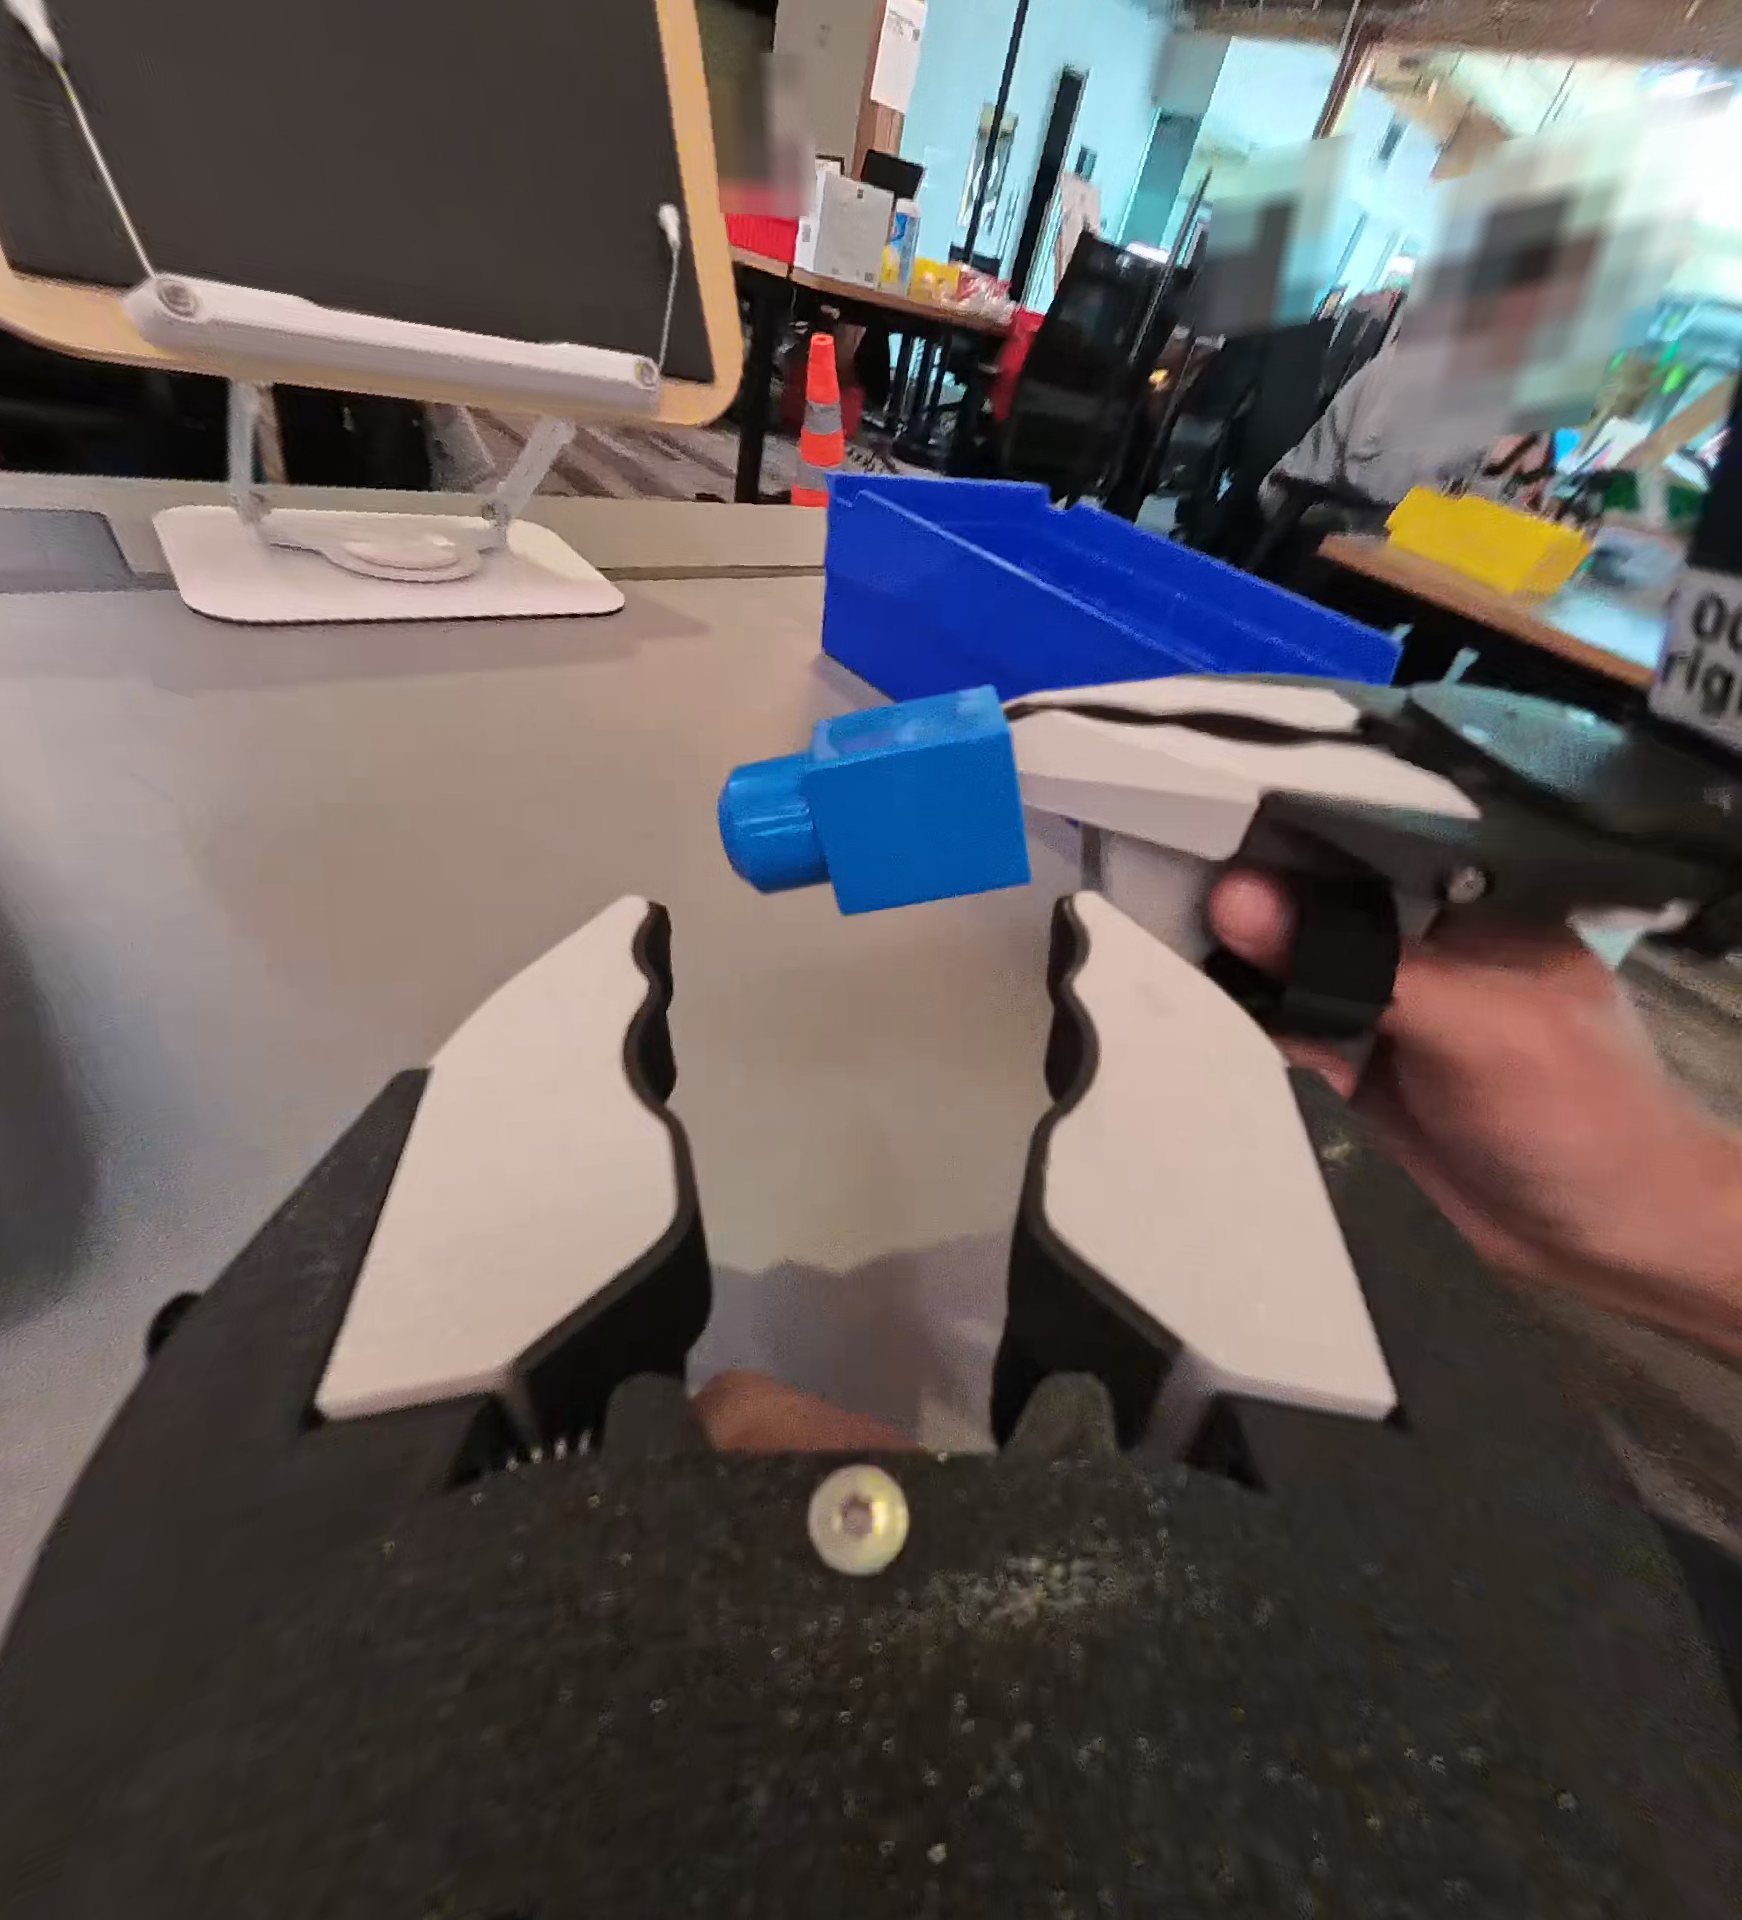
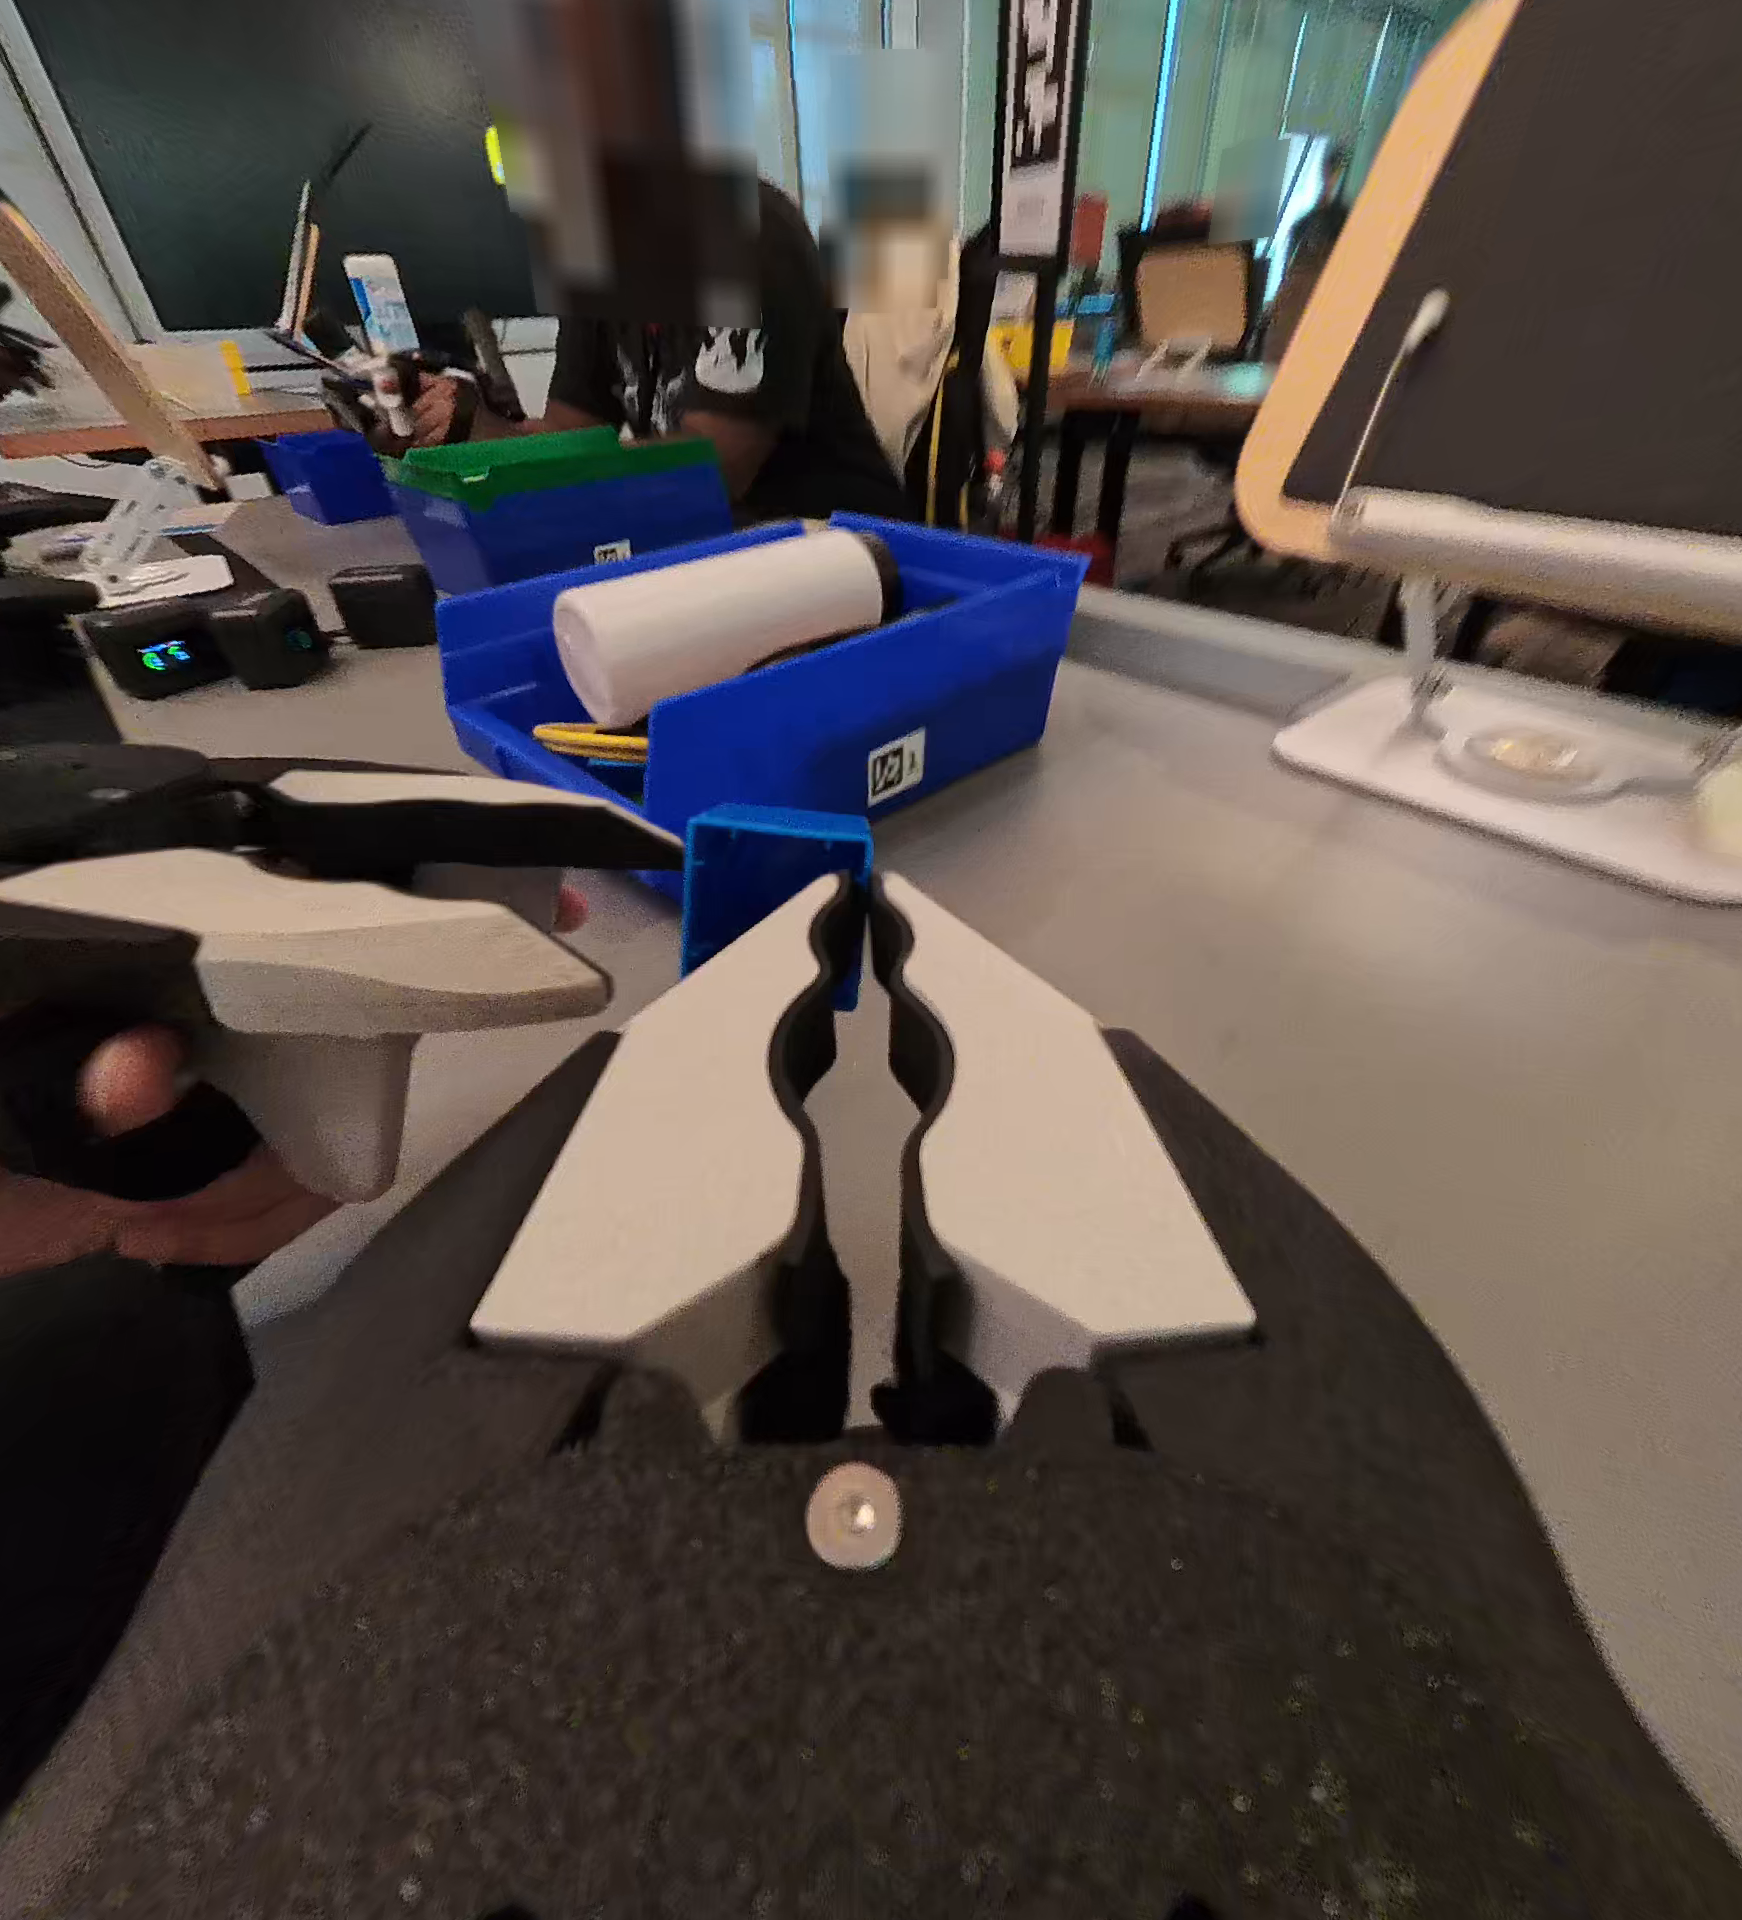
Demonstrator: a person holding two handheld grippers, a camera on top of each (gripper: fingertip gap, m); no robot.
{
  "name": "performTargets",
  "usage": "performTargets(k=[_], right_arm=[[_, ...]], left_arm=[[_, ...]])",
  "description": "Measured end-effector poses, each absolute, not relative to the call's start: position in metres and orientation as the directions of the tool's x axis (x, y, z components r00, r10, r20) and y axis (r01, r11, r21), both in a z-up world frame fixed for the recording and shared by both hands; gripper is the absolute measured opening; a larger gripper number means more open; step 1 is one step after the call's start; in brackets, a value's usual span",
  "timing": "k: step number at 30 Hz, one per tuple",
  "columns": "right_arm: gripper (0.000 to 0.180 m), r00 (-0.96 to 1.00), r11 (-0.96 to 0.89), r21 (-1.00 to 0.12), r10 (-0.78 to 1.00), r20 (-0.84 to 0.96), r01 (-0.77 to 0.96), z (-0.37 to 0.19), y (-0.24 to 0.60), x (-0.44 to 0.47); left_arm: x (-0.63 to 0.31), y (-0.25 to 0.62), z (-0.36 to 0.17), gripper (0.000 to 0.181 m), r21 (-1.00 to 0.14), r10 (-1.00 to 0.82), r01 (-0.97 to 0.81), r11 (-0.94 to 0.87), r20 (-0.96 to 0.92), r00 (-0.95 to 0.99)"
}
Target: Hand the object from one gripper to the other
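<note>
A blue plastic block (image 1: pixel 908 805) with a round knob on its left end hangs in the air above the grey table (image 1: pixel 379 831). My right gripper (image 1: pixel 1014 758) comes in from the right and is shut on the block's right wall. My left gripper (image 1: pixel 856 940) is open and empty, its tips just below the block. In the right wrist view my right gripper (image 2: pixel 859 883) pinches the thin wall of the hollow blue block (image 2: pixel 763 883). The open left gripper (image 2: pixel 638 914) reaches in from the left, its upper tip close to the block; I cannot tell if it touches.
A blue bin (image 1: pixel 1075 603) stands on the table behind the block. Another blue bin (image 2: pixel 794 717) holds a white roll (image 2: pixel 721 623). A tablet on a white stand (image 1: pixel 379 561) is at the back. Chargers (image 2: pixel 171 649) and people sit beyond the table. The grippers' ends are close to 5 centimeters from one another.
</note>
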State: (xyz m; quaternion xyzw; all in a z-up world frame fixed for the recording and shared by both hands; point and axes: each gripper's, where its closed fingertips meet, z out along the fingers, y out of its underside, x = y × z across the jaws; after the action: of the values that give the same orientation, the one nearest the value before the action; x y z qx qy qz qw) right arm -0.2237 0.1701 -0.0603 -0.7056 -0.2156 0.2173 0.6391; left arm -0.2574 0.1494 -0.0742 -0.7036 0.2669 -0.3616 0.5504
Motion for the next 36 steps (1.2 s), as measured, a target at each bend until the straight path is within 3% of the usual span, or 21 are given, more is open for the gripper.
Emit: performTargets(k=[3, 14, 20, 22, 24, 26, 29, 36], right_arm=[[0.001, 0.819, 0.014, -0.998, 0.571, 0.055, 0.058, -0.047, 0.160, -0.234], [0.002, 0.776, 0.115, -0.984, 0.605, 0.178, 0.136, -0.046, 0.151, -0.247], [0.006, 0.693, 0.002, -1.000, 0.721, 0.022, 0.030, -0.055, 0.149, -0.248], [0.019, 0.622, -0.057, -0.998, 0.781, -0.061, -0.026, -0.053, 0.145, -0.249], [0.037, 0.554, -0.156, -0.986, 0.815, -0.166, -0.065, -0.053, 0.144, -0.245], [0.040, 0.500, -0.257, -0.962, 0.824, -0.268, -0.092, -0.052, 0.145, -0.239], [0.046, 0.573, -0.345, -0.938, 0.760, -0.306, -0.044, -0.065, 0.162, -0.222], [0.046, 0.609, -0.424, -0.905, 0.713, -0.347, -0.020, -0.099, 0.172, -0.209]], left_arm=[[-0.257, 0.149, -0.072, 0.068, -0.976, -0.777, 0.018, -0.216, 0.183, 0.602], [-0.261, 0.144, -0.062, 0.059, -0.987, -0.819, 0.041, -0.155, 0.152, 0.553], [-0.264, 0.147, -0.068, 0.057, -0.993, -0.834, -0.051, -0.105, 0.060, 0.548], [-0.269, 0.151, -0.069, 0.055, -0.994, -0.825, -0.082, -0.065, 0.007, 0.565], [-0.280, 0.158, -0.069, 0.028, -0.991, -0.794, -0.137, 0.009, -0.090, 0.601], [-0.286, 0.160, -0.069, 0.001, -0.977, -0.780, -0.190, 0.096, -0.193, 0.596], [-0.290, 0.167, -0.078, 0.000, -0.936, -0.743, -0.315, 0.156, -0.322, 0.587], [-0.286, 0.167, -0.089, 0.000, -0.938, -0.772, -0.328, 0.109, -0.288, 0.566]])
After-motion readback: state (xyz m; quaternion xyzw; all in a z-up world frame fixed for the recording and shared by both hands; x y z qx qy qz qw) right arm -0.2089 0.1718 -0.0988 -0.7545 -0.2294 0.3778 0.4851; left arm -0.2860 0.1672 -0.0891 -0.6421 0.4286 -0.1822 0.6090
